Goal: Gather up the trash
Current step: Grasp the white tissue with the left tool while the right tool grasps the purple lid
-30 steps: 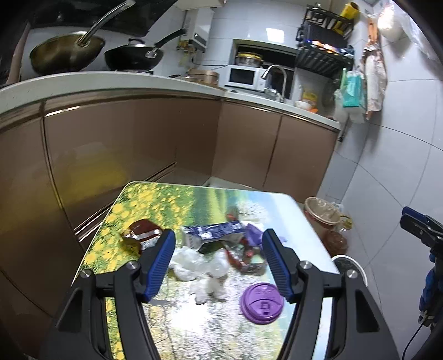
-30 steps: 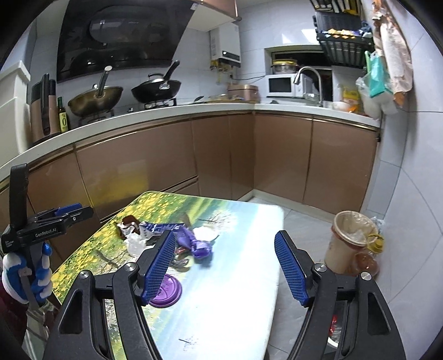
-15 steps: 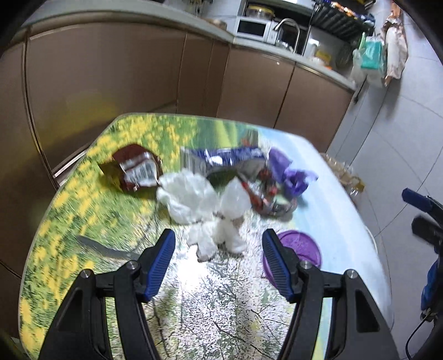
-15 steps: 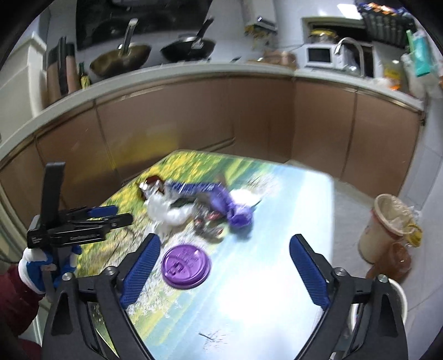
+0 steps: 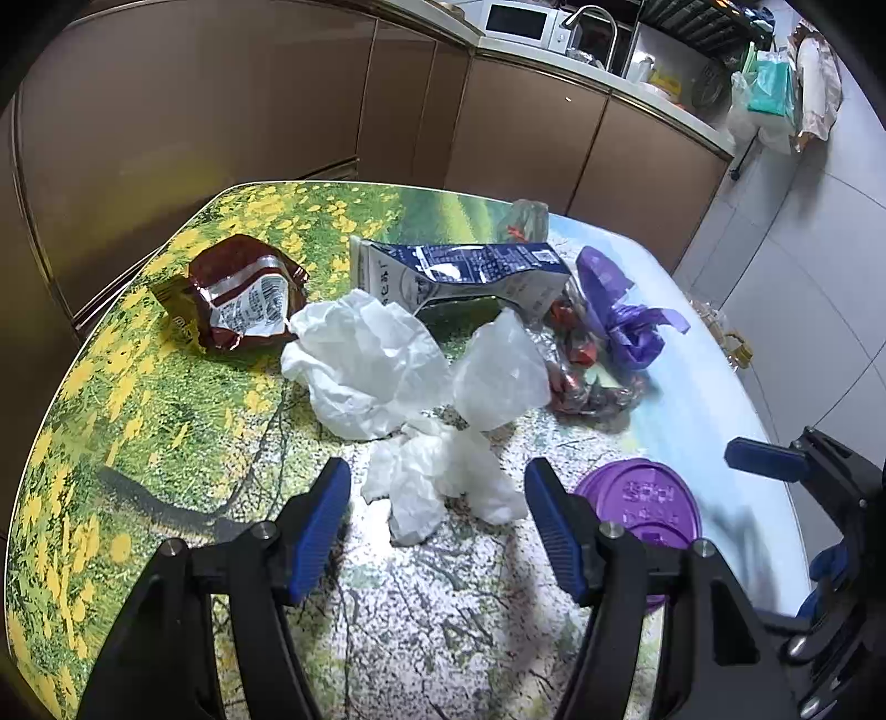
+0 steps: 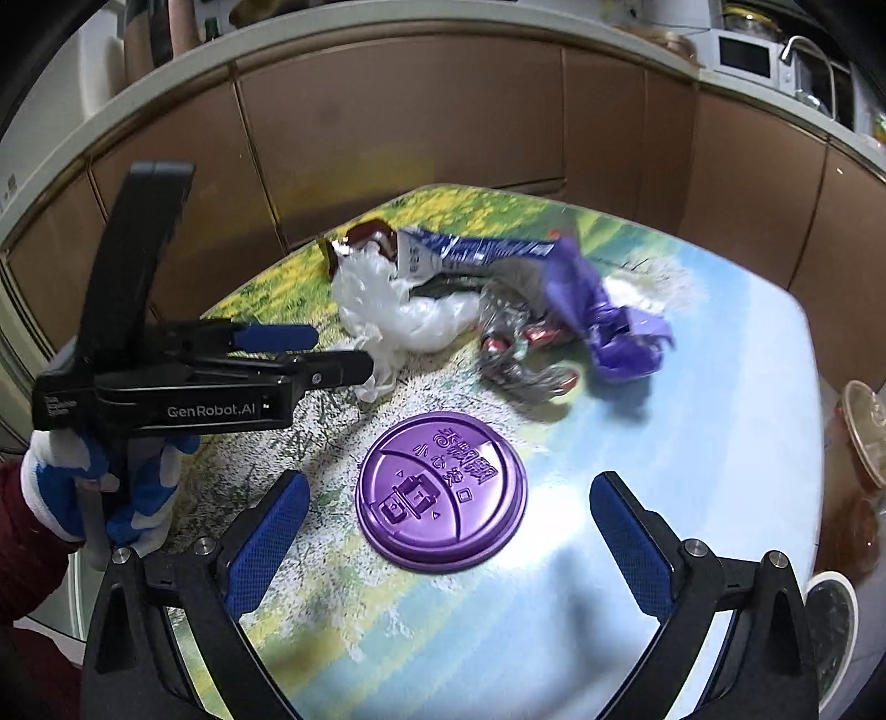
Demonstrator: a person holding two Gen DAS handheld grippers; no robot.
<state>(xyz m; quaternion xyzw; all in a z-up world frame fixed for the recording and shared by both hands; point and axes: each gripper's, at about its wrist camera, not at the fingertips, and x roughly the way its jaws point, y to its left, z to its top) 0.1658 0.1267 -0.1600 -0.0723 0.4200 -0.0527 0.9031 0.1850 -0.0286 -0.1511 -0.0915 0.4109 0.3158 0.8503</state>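
Trash lies on the flower-print table (image 5: pixel 138 421): crumpled white tissue (image 5: pixel 437 482), a white plastic bag (image 5: pixel 365 360), a blue milk carton (image 5: pixel 459 271), a brown snack wrapper (image 5: pixel 238 293), a purple wrapper (image 5: pixel 620 315), clear candy wrappers (image 5: pixel 576 360) and a purple cup lid (image 6: pixel 440 490). My left gripper (image 5: pixel 437 498) is open, its fingers either side of the tissue, just above it. My right gripper (image 6: pixel 443 523) is open, straddling the lid just above the table. The left gripper also shows in the right wrist view (image 6: pixel 332 349).
Brown kitchen cabinets (image 5: pixel 221 111) stand behind the table. A lined trash bin (image 6: pixel 864 426) sits on the floor at the table's right. A counter with a microwave (image 5: pixel 518 22) and sink is at the back.
Both grippers have dropped toward the table and moved forward. The left now brackets the tissue and the right brackets the purple lid. Both stay open.
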